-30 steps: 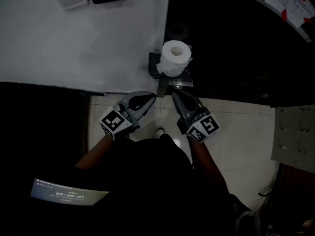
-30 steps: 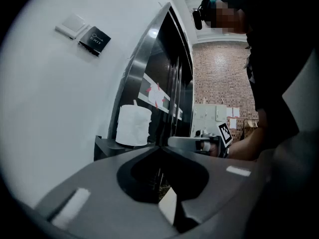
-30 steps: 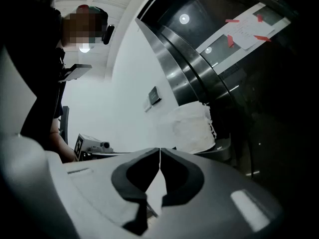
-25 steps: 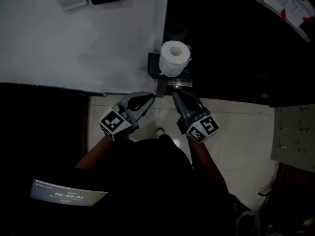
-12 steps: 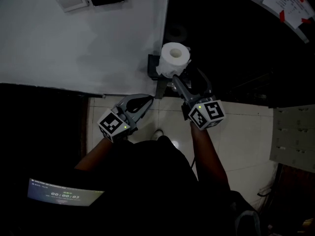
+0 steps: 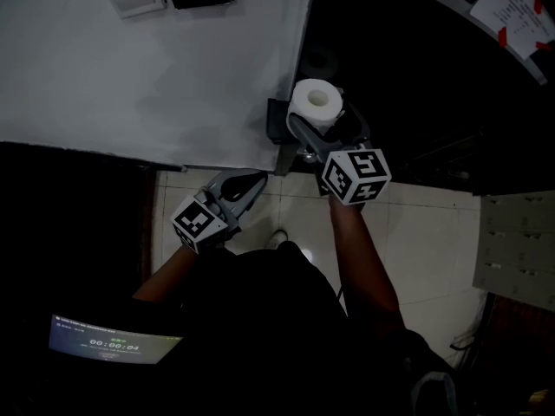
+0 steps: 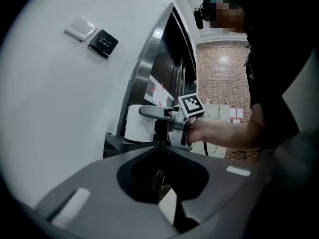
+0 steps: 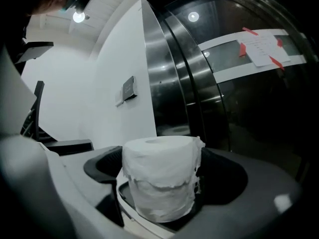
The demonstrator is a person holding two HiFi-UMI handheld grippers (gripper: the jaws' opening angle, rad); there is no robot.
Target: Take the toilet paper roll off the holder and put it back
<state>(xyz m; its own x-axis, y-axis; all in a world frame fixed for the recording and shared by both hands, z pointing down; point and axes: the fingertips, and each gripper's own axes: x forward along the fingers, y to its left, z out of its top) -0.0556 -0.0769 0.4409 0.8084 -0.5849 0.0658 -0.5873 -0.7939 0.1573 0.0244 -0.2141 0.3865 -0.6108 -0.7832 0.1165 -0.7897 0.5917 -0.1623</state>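
Low by the wall's corner, the left gripper (image 6: pixel 254 180) hangs with its jaws closed on nothing. Farther up, the right gripper (image 6: pixel 323 128) is opening its jaws around the toilet paper roll (image 8: pixel 160 176), which stands upright on its holder (image 6: pixel 276 115) (pads not pressing). Best to centre the roll, squeeze gently at mid-height, then lift straight up.

In the head view I saw little of the holder (image 6: pixel 277 120). The toilet paper roll (image 6: pixel 316 100) and the right gripper (image 6: pixel 325 126), its jaws opening with the roll between them, covered most of it. The taped notice (image 6: pixel 513 5) ran off the top-right corner, its print too small to read. So was the line above the digits on the screen (image 6: pixel 113 341).
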